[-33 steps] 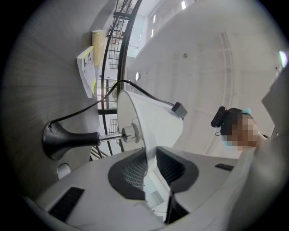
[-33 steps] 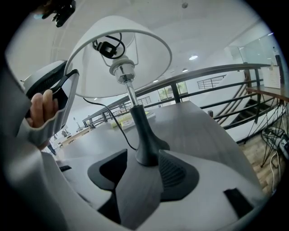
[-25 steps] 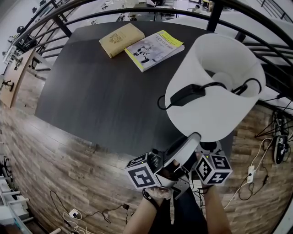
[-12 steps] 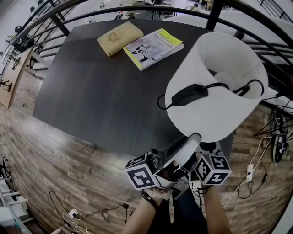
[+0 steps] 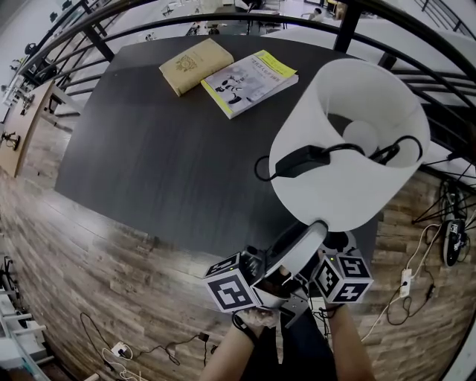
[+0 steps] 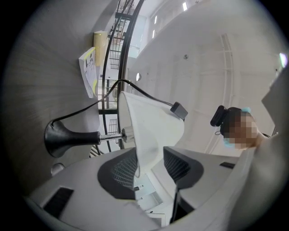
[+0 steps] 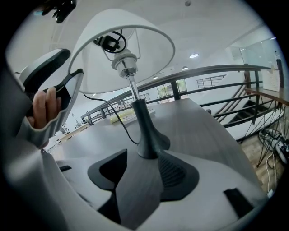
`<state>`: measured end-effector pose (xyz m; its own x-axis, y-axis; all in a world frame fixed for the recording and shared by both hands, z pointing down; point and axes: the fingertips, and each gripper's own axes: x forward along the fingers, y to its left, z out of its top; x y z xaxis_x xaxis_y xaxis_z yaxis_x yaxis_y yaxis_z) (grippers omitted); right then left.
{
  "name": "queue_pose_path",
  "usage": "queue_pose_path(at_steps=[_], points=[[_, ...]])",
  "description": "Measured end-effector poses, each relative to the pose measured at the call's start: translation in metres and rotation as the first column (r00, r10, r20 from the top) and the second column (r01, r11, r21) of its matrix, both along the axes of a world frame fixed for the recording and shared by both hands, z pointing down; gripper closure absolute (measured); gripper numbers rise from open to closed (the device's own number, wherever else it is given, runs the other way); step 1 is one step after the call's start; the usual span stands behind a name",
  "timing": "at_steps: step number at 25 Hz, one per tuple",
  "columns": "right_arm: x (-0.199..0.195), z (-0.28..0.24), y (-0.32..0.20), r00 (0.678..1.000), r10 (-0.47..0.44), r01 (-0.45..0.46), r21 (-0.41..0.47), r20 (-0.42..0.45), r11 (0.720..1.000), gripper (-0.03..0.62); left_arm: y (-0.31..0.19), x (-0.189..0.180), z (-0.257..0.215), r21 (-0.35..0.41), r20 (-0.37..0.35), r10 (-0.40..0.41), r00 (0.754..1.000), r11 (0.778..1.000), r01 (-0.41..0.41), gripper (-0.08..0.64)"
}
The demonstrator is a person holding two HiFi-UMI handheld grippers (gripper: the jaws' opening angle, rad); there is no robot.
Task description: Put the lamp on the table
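A lamp with a white shade and a dark flared base stands on the dark table near its front right edge. Its black cord with a switch is draped over the shade. My left gripper has the shade's lower rim between its jaws, which are opening; a gap shows beside the right pad. The right gripper is open, low over the tabletop, with the lamp base just beyond its fingertips. In the head view both grippers' jaws are hidden under the shade.
Two books lie at the table's far side, a tan one and a yellow-edged one. A black railing runs behind the table. Cables and a power strip lie on the wooden floor at right.
The shade has shifted slightly left and the marker cubes sit a little lower. The lamp stays on the table.
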<state>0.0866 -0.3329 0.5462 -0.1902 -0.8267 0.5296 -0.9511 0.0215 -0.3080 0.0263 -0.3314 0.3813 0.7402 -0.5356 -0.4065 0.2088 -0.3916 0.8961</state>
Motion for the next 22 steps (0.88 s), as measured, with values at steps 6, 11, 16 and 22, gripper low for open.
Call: queue_pose_path(at_steps=[6,11,16,22], points=[[0.0,-0.003,0.006,1.0,0.002,-0.002,-0.003,-0.01,1.0,0.353,0.002,-0.001,-0.001,-0.008,0.008,-0.012,1.0,1.0,0.012,0.365],[-0.001,-0.008,0.013,1.0,0.003,-0.003,-0.003,-0.011,1.0,0.353,0.005,0.001,0.001,-0.021,0.026,-0.023,0.999,1.0,0.024,0.348],[-0.001,-0.012,0.022,1.0,0.009,-0.009,-0.011,-0.014,1.0,0.353,0.01,-0.001,0.005,-0.037,0.023,-0.025,0.999,0.999,0.026,0.334],[-0.001,-0.015,0.039,1.0,0.004,-0.004,-0.026,-0.009,1.0,0.353,0.022,-0.003,0.026,-0.062,0.111,-0.014,0.994,0.998,0.021,0.334]])
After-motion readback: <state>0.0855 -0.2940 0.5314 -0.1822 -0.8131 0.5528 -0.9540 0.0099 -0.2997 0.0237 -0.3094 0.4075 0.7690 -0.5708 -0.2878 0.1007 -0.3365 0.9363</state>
